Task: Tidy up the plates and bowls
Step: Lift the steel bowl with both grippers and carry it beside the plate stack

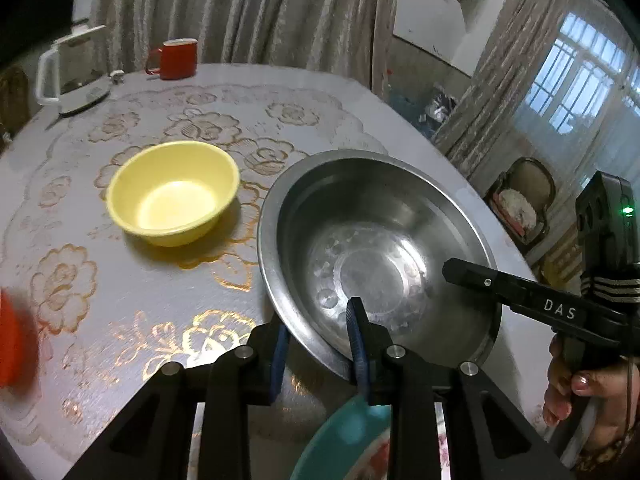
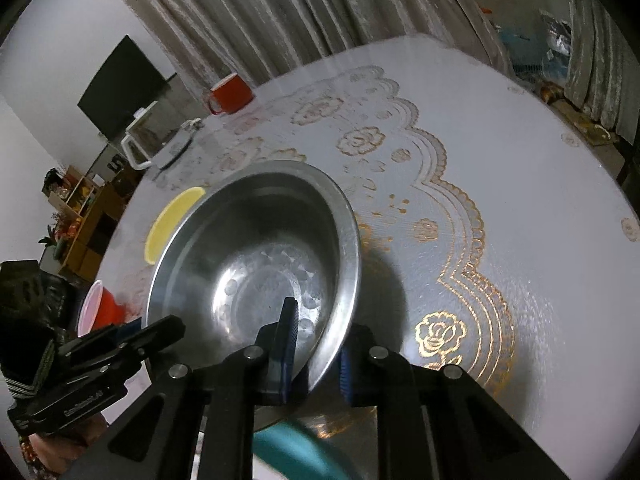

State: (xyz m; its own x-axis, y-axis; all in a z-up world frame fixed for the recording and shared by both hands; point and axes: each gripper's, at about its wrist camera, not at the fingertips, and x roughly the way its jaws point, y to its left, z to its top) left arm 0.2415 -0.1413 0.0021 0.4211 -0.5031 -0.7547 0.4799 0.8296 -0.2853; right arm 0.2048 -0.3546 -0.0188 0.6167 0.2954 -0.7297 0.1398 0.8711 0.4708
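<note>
A large steel bowl point(image 1: 376, 248) is held tilted above the table by both grippers. My left gripper point(image 1: 318, 344) is shut on its near-left rim, one finger inside and one outside. My right gripper point(image 2: 318, 352) is shut on the opposite rim of the steel bowl point(image 2: 256, 248); it also shows in the left wrist view point(image 1: 520, 292). A yellow bowl point(image 1: 174, 192) sits upright on the table to the left; only its edge point(image 2: 172, 220) shows behind the steel bowl in the right wrist view. A teal plate point(image 1: 344, 436) lies below the grippers, also in the right wrist view point(image 2: 296, 452).
A round table with a gold floral cloth point(image 1: 120, 280). A red mug point(image 1: 176, 58) and a white kettle point(image 1: 72, 68) stand at the far edge. A red cup with a pink inside point(image 2: 100, 308) sits at the left; it is a red blur in the left wrist view point(image 1: 12, 336). Curtains hang behind.
</note>
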